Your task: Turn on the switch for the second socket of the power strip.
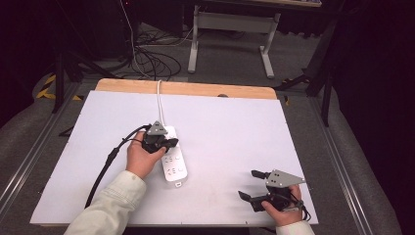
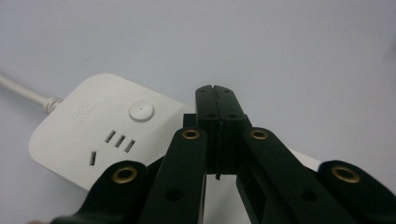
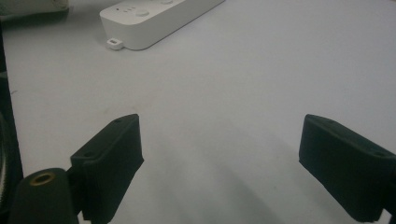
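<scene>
Hovering closed, left gripper (image 1: 172, 143) hides part of power strip (image 1: 174, 164).

light: bright, even on white table (image 1: 230, 127); surroundings dark
shadows: soft, faint under right gripper (image 3: 219, 163)
focus: left gripper (image 2: 219, 100) close, slightly soft
glare: none
high view: grainy, low-res

A grey carpeted floor (image 1: 235, 54) lies dim beyond the table — tangled black cables (image 1: 151, 61), white desk legs (image 1: 266, 58).
</scene>
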Demonstrator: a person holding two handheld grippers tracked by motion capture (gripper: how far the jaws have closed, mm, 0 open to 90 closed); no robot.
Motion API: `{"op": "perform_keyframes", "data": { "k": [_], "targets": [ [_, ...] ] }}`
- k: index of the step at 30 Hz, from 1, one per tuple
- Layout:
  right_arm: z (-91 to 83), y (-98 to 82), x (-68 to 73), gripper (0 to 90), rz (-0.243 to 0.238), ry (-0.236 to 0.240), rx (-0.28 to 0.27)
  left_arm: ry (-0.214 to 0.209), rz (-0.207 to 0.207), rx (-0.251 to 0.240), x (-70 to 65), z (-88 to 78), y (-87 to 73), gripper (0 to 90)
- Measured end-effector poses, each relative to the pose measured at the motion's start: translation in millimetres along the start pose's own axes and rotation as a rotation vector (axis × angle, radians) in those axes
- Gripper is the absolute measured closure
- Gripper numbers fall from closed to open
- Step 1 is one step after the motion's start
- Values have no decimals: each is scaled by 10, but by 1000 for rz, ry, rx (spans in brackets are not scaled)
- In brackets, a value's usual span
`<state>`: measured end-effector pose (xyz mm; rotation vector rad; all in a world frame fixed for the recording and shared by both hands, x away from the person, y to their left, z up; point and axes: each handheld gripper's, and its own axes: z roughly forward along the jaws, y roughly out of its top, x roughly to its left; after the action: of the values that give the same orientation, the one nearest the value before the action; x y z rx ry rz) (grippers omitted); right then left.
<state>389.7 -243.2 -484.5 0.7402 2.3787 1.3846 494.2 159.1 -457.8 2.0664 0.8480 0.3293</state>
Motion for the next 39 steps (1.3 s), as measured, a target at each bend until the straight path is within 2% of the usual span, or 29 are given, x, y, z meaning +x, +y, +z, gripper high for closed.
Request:
{"op": "perform_keyframes", "data": {
  "k": [4,5,6,8,12,14,15,17,20,25,27,29,30,31,32,33,34,39],
  "targets": [
    [-8,-1,-2,137,1,-4,-3,5,10,-17,-7,-67,27,900],
    [-7,0,-2,137,1,-4,-3,-6,5,-24,-7,-82,32,900],
    [-4,0,-1,137,2,-3,-4,3,8,-31,-4,-100,38,900],
    [-4,1,0,137,1,-3,-3,-17,-12,-41,-6,-141,48,900],
    [-6,1,-3,137,1,-5,-5,-17,-10,-52,-10,-208,68,900],
    [-6,1,-3,137,1,-6,-5,-11,6,-54,-17,-247,74,900],
    [-8,1,-4,138,0,-6,-6,-23,2,-51,-22,-266,72,900],
    [-10,0,-5,137,0,-8,-5,-9,13,-50,-15,-295,75,900],
    [-3,1,-5,137,1,-5,-3,-23,4,-71,-28,-363,88,900],
    [-8,2,-1,138,-1,-8,-5,-37,2,-82,-50,-385,96,897],
    [-9,1,-2,137,-1,-8,-4,-10,20,-83,-74,-411,97,750],
    [-11,0,-3,137,-1,-10,-4,-9,8,-88,-100,-423,99,627],
    [-11,0,-3,137,-1,-10,-4,-1,4,-87,-124,-444,103,627],
    [-13,-1,-4,137,0,-9,-6,20,19,-106,-156,-495,115,503],
    [-14,-1,-6,137,0,-9,-7,20,19,-106,-156,-495,115,465],
    [-14,-1,-6,137,0,-9,-7,23,29,-116,-168,-526,121,465],
    [-13,-1,-7,137,0,-10,-7,23,30,-127,-184,-556,126,391],
    [-16,1,-1,137,0,-12,-7,-7,40,-163,-236,-757,131,264]
  ]
}}
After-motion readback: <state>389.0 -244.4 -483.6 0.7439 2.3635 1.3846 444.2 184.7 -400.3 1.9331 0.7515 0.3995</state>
